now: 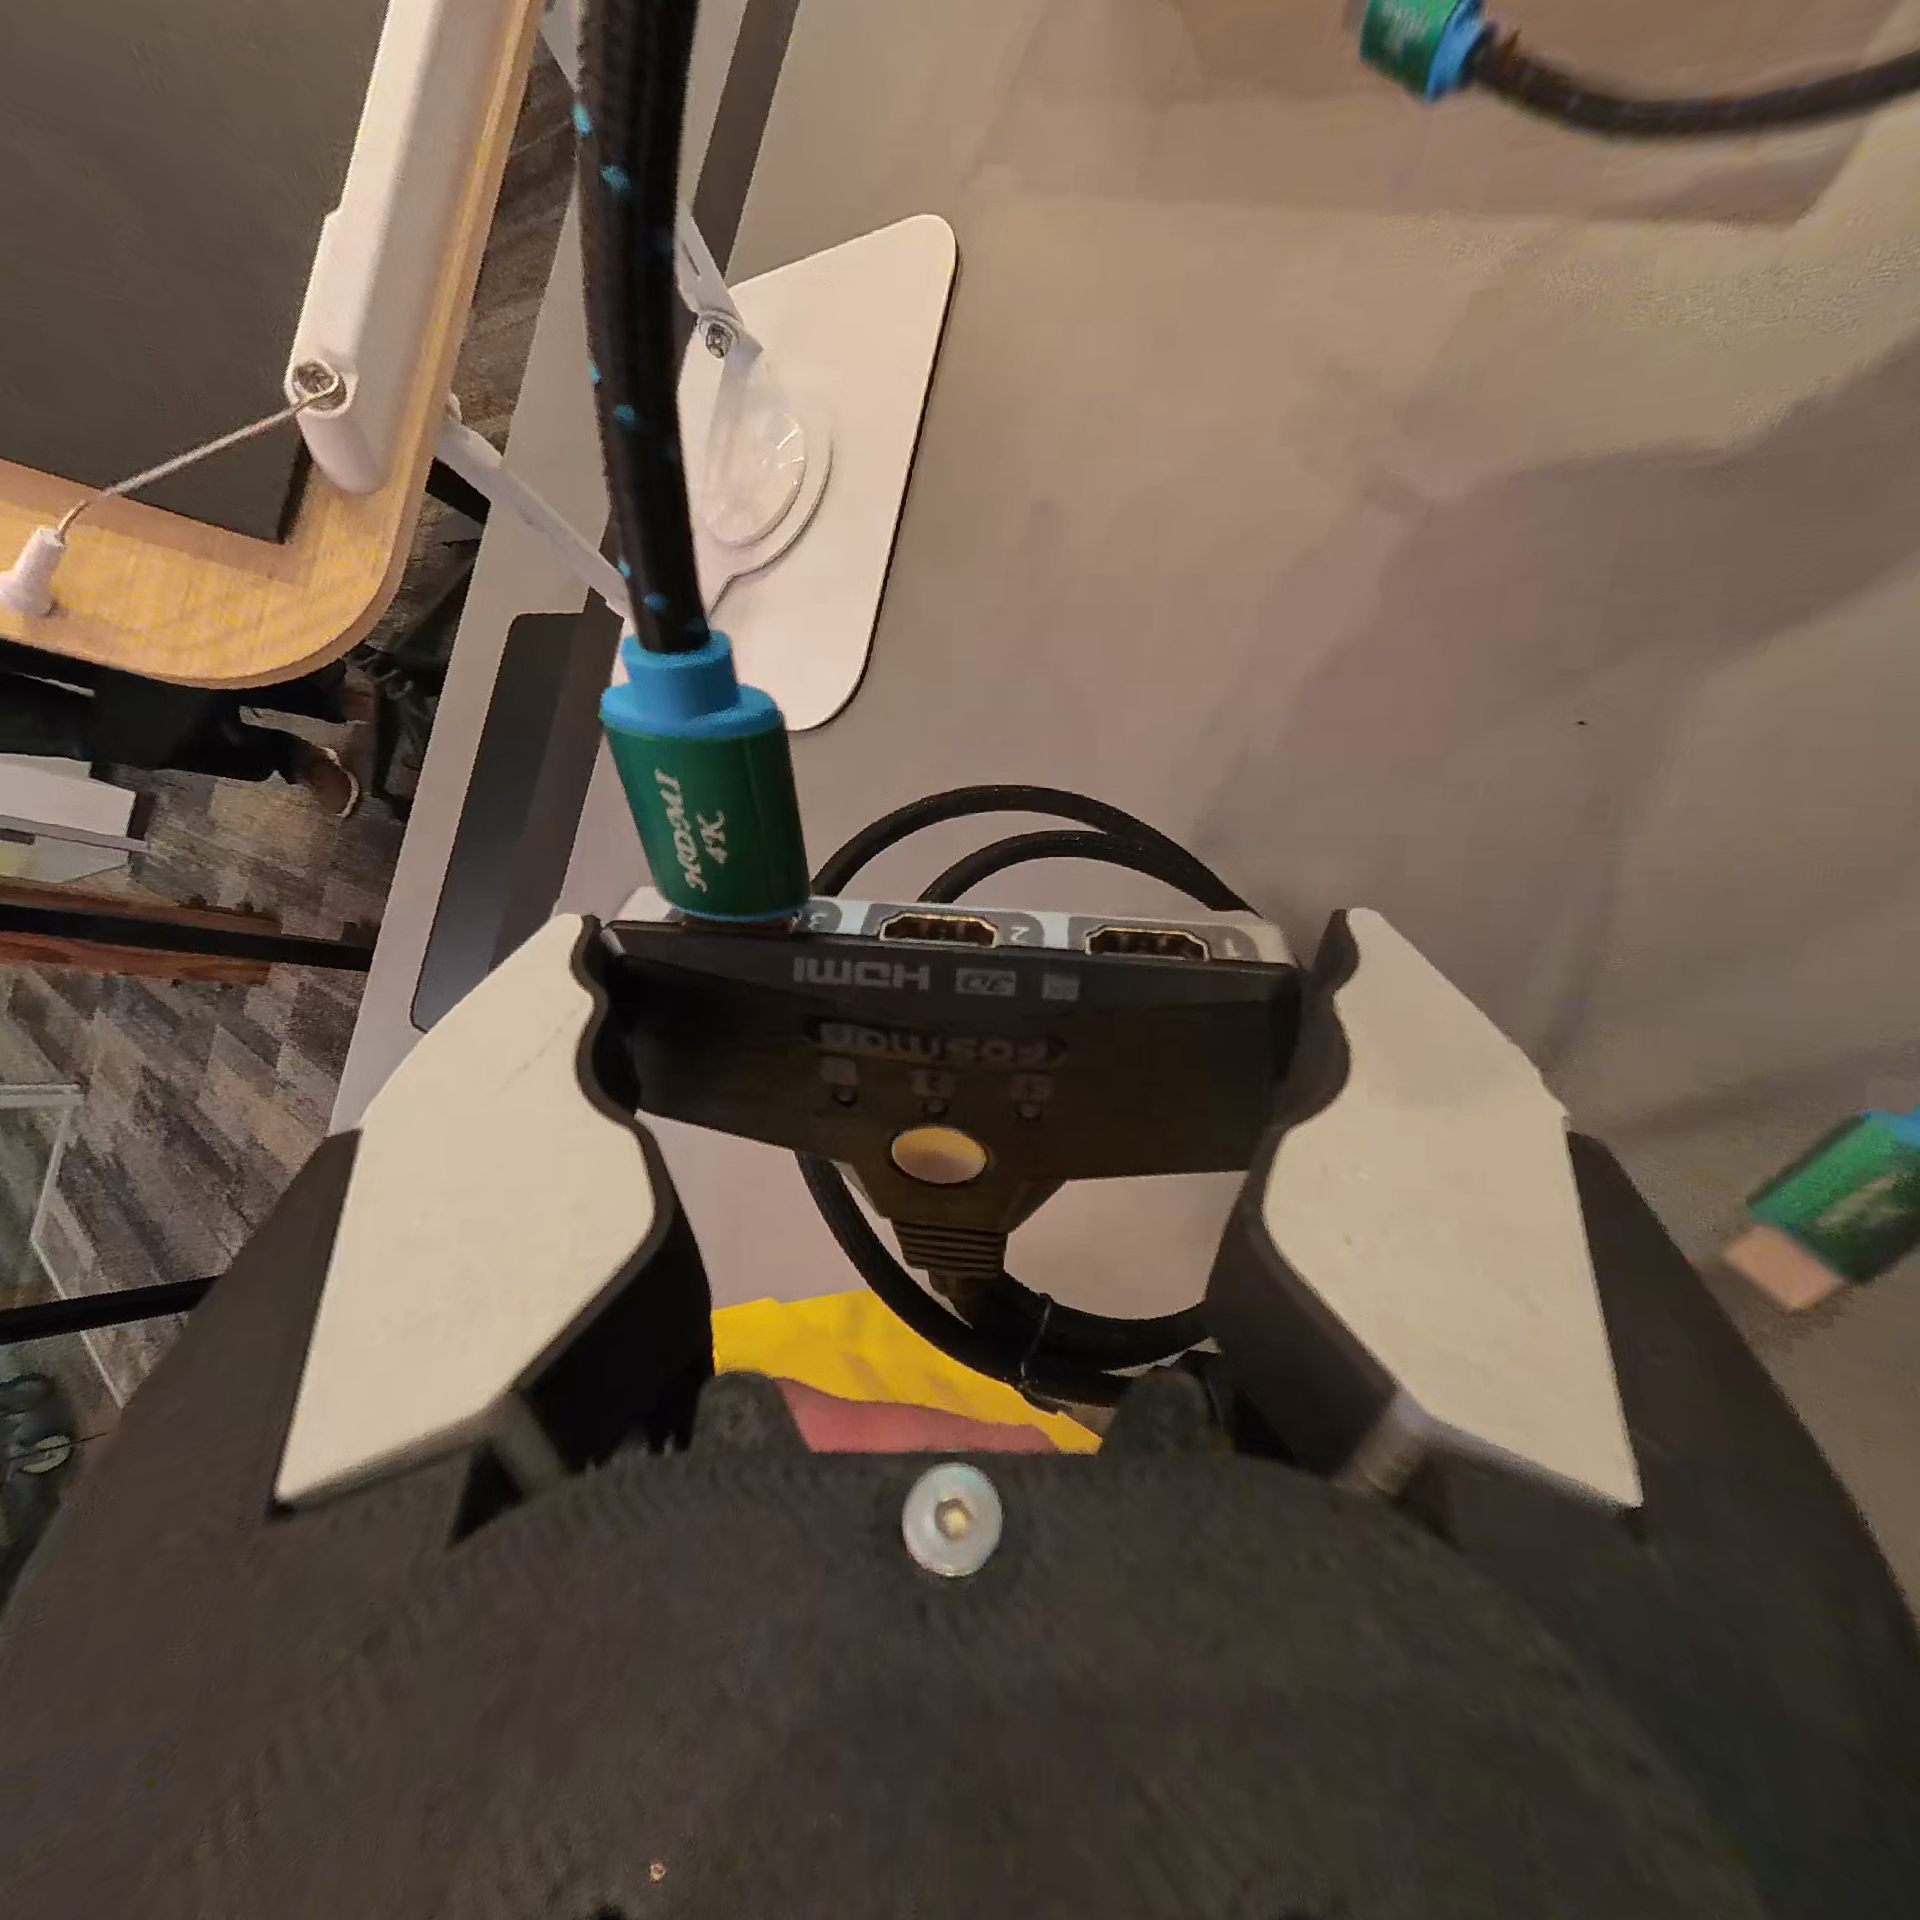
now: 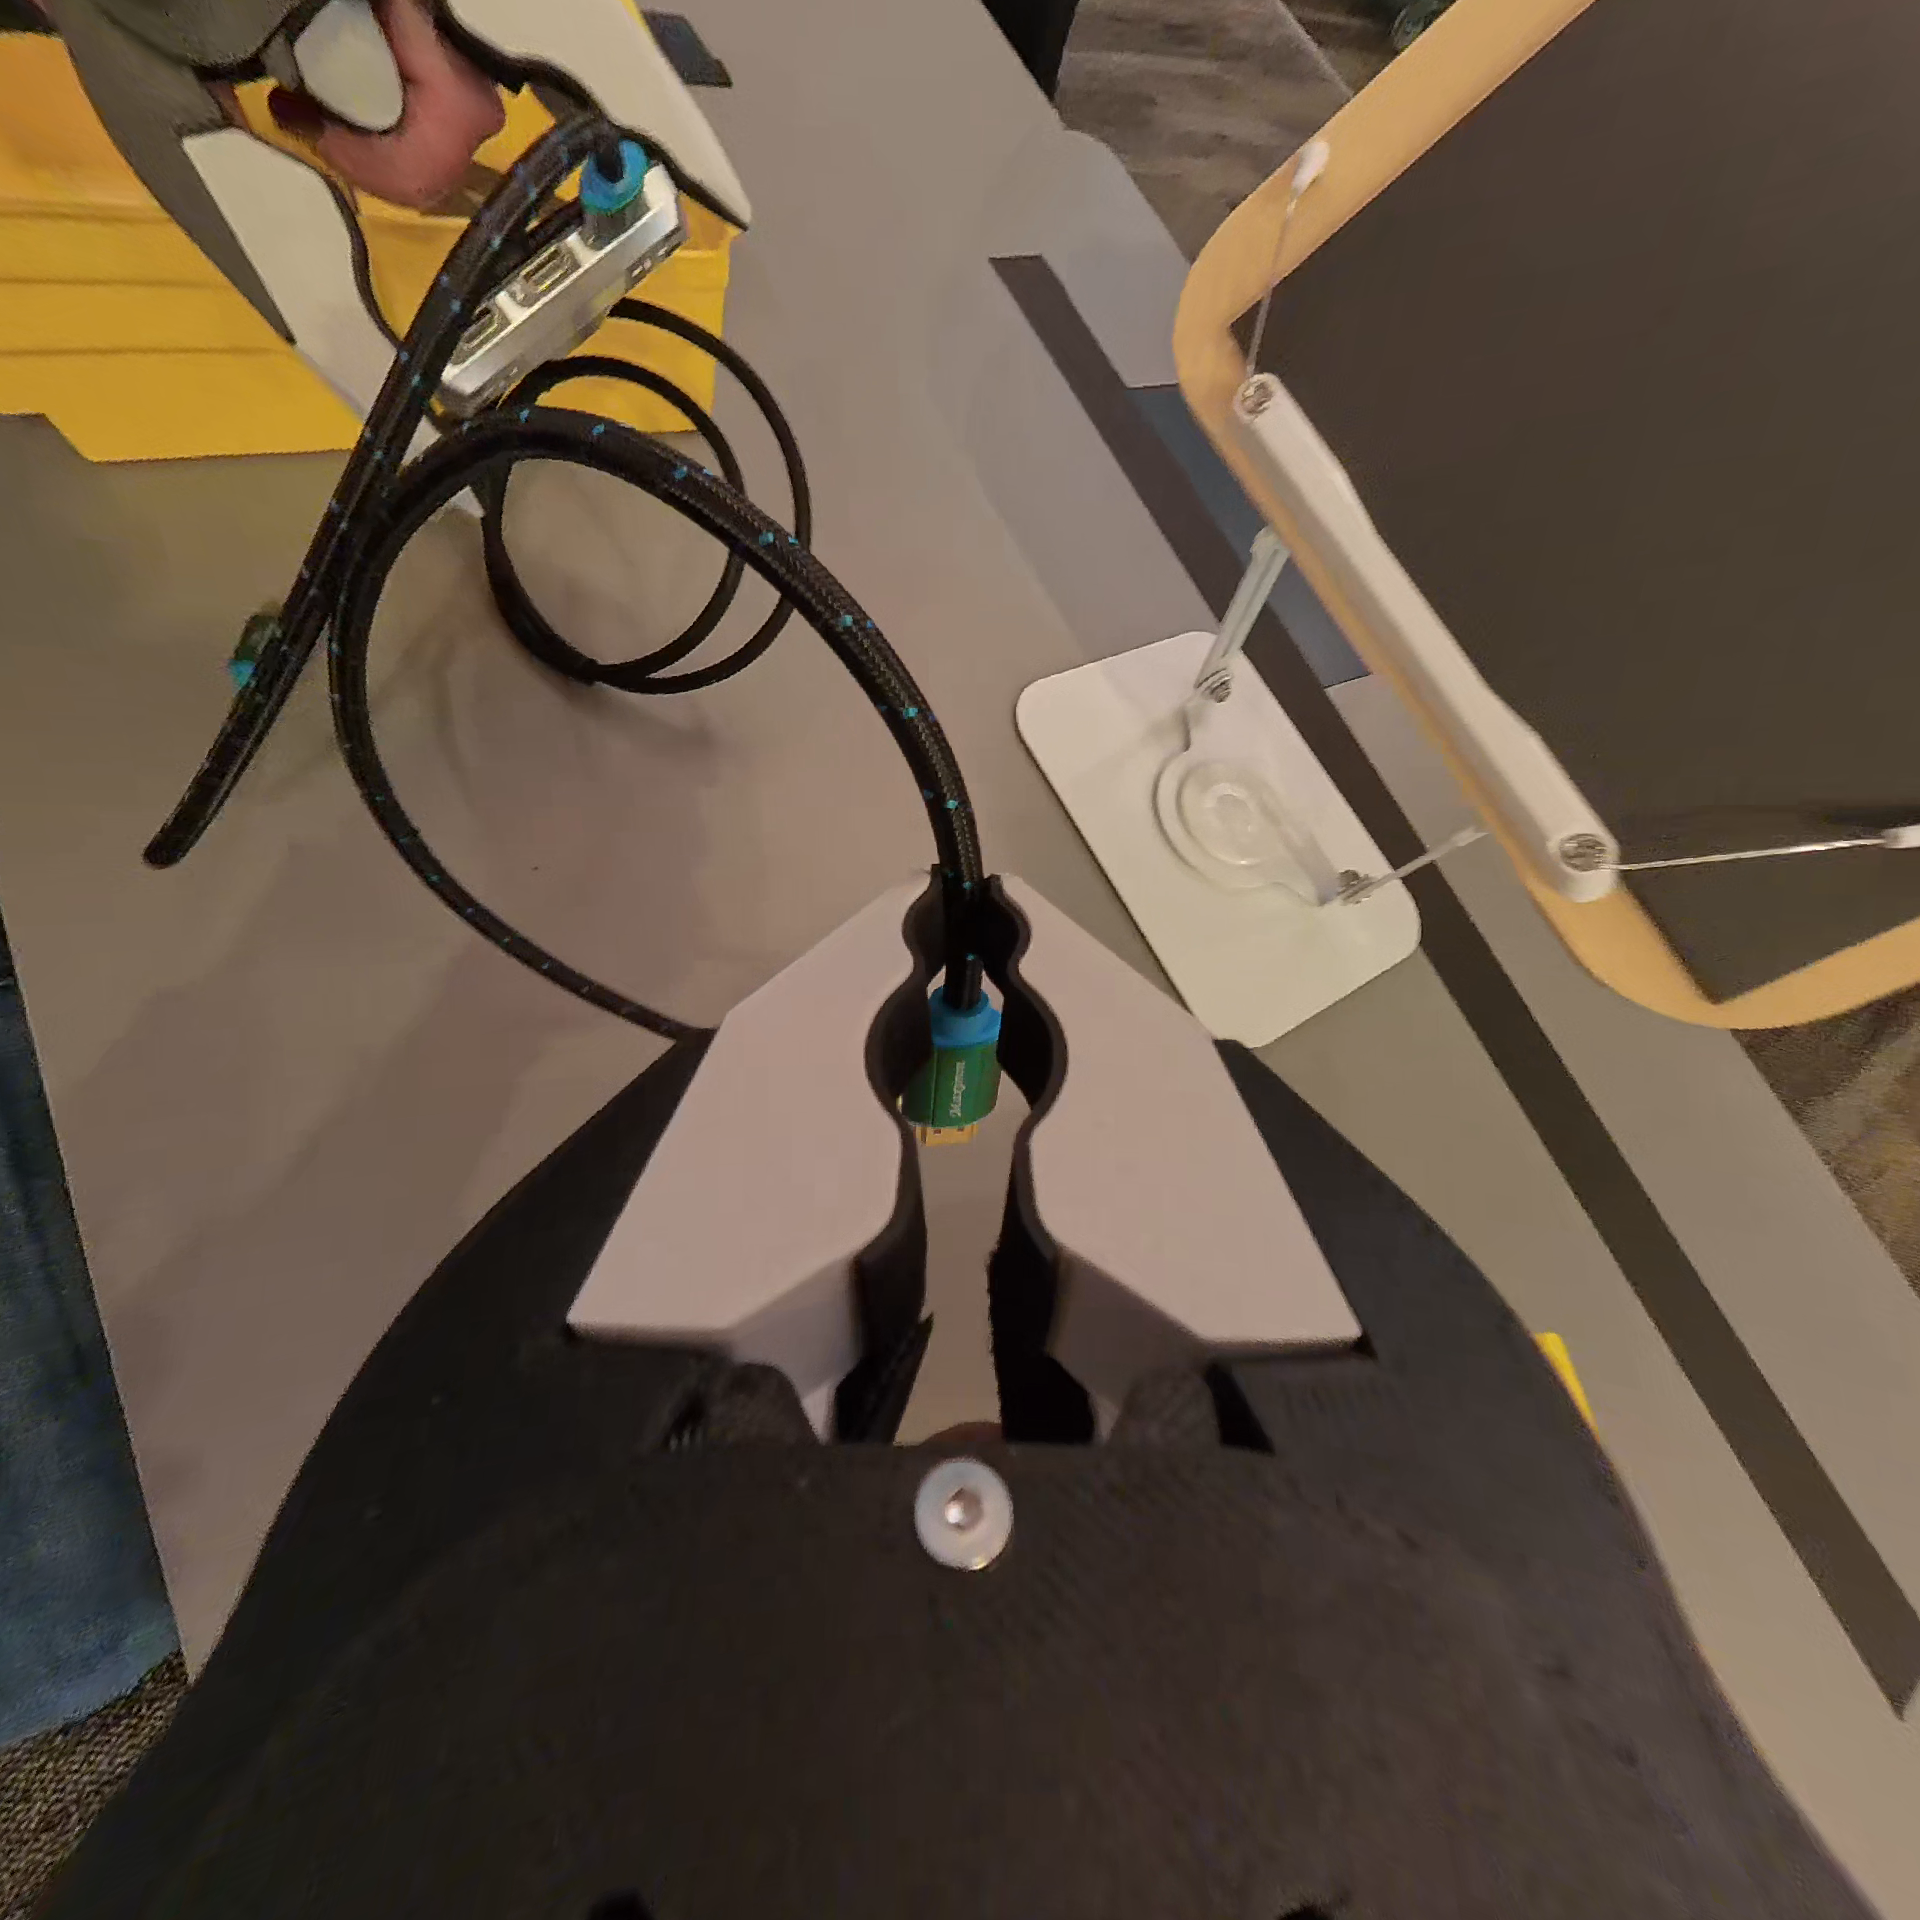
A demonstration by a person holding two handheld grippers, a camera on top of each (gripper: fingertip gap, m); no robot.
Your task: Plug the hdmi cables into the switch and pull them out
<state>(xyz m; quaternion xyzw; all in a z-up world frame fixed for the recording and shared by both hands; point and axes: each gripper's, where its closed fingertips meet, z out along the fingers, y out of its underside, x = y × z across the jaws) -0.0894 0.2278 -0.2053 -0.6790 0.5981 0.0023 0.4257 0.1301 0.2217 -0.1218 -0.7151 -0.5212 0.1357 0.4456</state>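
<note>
Second plug (image 2: 954, 1081) pinched in right gripper (image 2: 961, 1049); left gripper (image 1: 951, 1039) clamps switch (image 1: 951, 1029).
Turn it toward a free port beside seated plug (image 1: 717, 821); contact depth seemingly shallow.

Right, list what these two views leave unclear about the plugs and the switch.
- Left wrist view: the seated green plug hides its port on the switch, so insertion depth is unclear.
- Left wrist view: two loose plugs are blurred.
- Right wrist view: the right gripper covers the held plug's sides.
</note>
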